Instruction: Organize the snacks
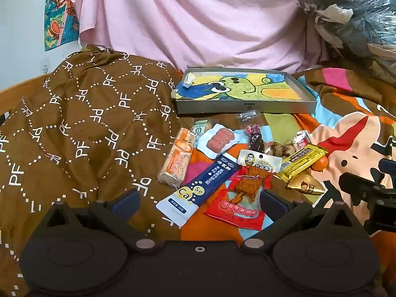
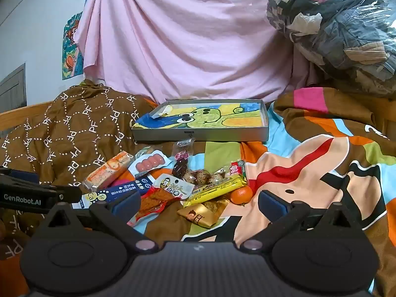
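A pile of snacks lies on the bedspread in front of a shallow grey box (image 1: 247,107) (image 2: 200,133) lined with a green cartoon drawing. The pile holds a blue sachet (image 1: 198,188) (image 2: 123,189), a red packet (image 1: 245,195) (image 2: 158,198), a sausage pack (image 1: 219,139) (image 2: 149,162), an orange bar (image 1: 178,157) (image 2: 109,170), a yellow bar (image 1: 303,159) (image 2: 215,189), a gold packet (image 1: 305,185) (image 2: 198,214) and a tangerine (image 1: 321,163) (image 2: 241,194). My left gripper (image 1: 199,201) is open over the blue sachet and red packet. My right gripper (image 2: 198,204) is open over the gold packet.
A brown quilt (image 1: 81,123) is heaped at the left. A pink sheet (image 1: 198,19) hangs behind the box. A clear bag of clothes (image 2: 341,29) sits at the back right. A dark plum packet (image 1: 255,133) and speckled eggs (image 2: 200,177) lie behind the pile.
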`<state>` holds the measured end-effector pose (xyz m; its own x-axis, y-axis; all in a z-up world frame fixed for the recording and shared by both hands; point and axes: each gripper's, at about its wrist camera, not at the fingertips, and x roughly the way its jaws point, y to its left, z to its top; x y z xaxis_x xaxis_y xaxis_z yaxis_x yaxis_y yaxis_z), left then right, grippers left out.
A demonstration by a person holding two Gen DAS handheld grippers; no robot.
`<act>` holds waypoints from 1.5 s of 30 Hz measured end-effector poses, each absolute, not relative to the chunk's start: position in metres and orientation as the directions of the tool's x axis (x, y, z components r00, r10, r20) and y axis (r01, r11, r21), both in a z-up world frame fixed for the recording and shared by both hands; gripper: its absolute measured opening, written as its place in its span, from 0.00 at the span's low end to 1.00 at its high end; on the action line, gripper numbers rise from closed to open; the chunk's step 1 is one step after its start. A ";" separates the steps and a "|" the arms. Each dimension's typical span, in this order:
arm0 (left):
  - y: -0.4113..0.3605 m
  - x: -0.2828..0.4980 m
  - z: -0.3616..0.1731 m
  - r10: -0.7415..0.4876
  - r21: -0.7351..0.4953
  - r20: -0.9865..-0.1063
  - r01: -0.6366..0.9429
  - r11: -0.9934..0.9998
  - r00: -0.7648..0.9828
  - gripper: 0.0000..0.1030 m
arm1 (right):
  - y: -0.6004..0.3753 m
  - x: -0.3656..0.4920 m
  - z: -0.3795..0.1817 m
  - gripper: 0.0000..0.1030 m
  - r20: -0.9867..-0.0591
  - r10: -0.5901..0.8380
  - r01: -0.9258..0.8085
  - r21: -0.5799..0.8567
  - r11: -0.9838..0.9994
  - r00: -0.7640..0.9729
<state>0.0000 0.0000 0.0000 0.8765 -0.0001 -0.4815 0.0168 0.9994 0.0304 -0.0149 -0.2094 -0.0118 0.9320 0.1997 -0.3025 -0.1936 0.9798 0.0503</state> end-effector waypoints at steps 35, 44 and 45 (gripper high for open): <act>0.000 0.000 0.000 0.001 0.029 -0.480 0.015 0.999 0.877 0.99 | -0.210 -0.016 -0.012 1.00 -0.307 0.200 -0.193 0.055 0.980 0.930; 0.002 0.000 -0.001 -0.002 0.028 -0.481 0.017 0.999 0.877 0.99 | -0.210 -0.016 -0.015 1.00 -0.308 0.202 -0.194 0.056 0.979 0.930; 0.002 0.000 -0.001 -0.002 0.027 -0.482 0.017 1.000 0.876 0.99 | -0.210 -0.016 -0.015 1.00 -0.308 0.202 -0.194 0.056 0.979 0.930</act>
